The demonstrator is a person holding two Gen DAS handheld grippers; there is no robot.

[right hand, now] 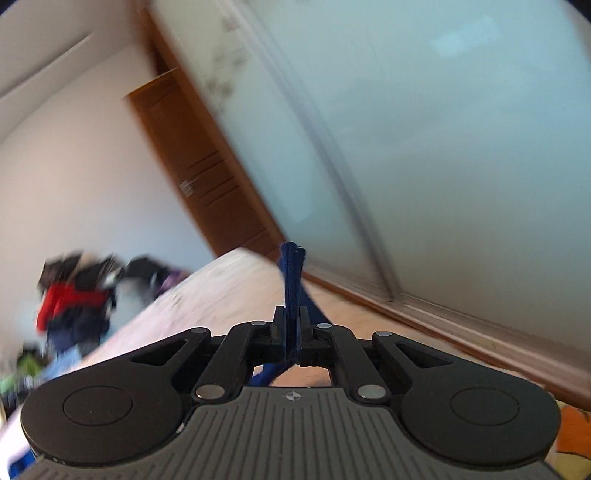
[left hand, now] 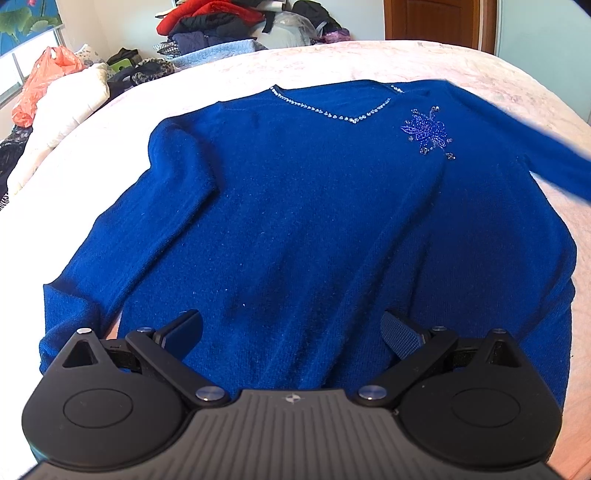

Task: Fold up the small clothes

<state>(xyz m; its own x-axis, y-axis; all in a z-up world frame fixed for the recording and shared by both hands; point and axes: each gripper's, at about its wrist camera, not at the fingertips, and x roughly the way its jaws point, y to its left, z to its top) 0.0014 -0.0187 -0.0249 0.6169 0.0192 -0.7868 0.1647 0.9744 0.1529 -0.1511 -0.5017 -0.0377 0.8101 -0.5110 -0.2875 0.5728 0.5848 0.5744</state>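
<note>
A royal blue V-neck sweater [left hand: 295, 206] with a beaded neckline and a beaded flower lies face up on the pale pink bed [left hand: 332, 62]. Its left sleeve lies along the body. Its right sleeve [left hand: 546, 147] stretches up and off to the right, blurred. My left gripper [left hand: 291, 332] is open and hovers over the sweater's hem. My right gripper [right hand: 291, 321] is shut on the blue sleeve cuff [right hand: 292, 273], which sticks out between the fingers. It is tilted and raised above the bed.
A pile of clothes [left hand: 236, 26] lies beyond the far edge of the bed, also seen blurred in the right wrist view [right hand: 77, 295]. An orange bag [left hand: 44, 81] and white bedding [left hand: 70, 107] sit at the left. A wooden door [right hand: 199, 173] and a sliding glass wardrobe [right hand: 424, 129] stand at the right.
</note>
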